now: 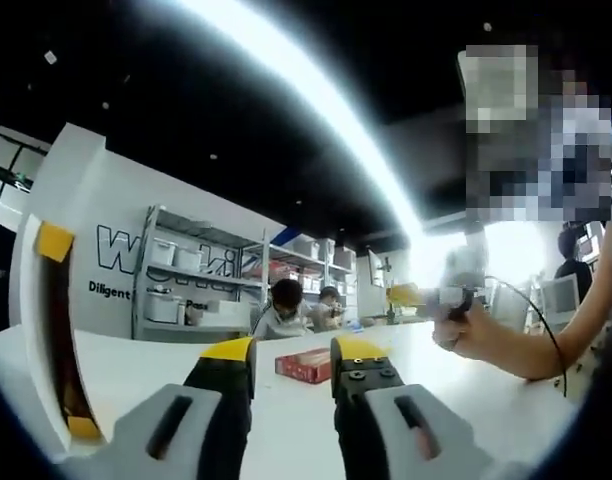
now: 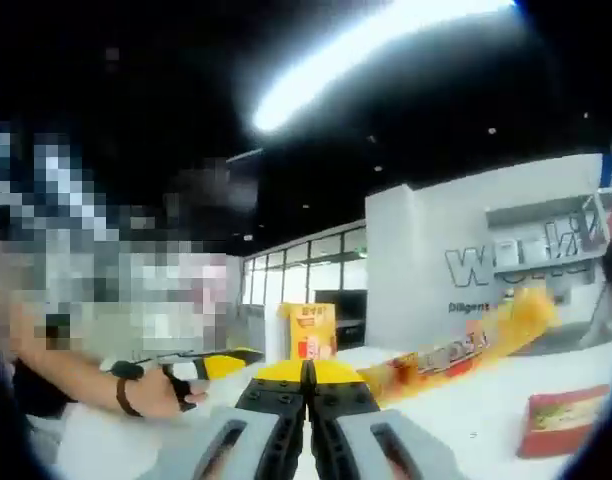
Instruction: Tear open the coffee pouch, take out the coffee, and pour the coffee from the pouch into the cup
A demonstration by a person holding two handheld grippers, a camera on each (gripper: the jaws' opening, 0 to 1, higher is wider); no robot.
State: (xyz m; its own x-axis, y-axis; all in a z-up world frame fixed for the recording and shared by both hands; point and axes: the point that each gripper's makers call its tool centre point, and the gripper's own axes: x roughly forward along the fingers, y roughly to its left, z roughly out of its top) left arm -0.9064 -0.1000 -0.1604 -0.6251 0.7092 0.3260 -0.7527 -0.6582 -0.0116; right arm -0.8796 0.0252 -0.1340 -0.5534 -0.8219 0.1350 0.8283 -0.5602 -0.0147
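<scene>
Left gripper view: my left gripper (image 1: pixel 294 365) hovers low over the white surface (image 1: pixel 286 420), fingers released with a gap between them, likely waiting to take the other end. A red box (image 1: pixel 304 366) lies beyond. A hand (image 1: pixel 466 335) holds the right gripper aloft.

Right gripper view: my right gripper (image 2: pixel 308 375) has its fingers clenched on the orange coffee pouch (image 2: pixel 466 345), raised clear of the surface, presumably for tearing.

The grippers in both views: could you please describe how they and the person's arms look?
Each gripper, left and right, has black jaws with yellow tips on grey bodies with dark slots. A thin black cable hangs beside the bare arm; the other wrist wears a dark band.
</scene>
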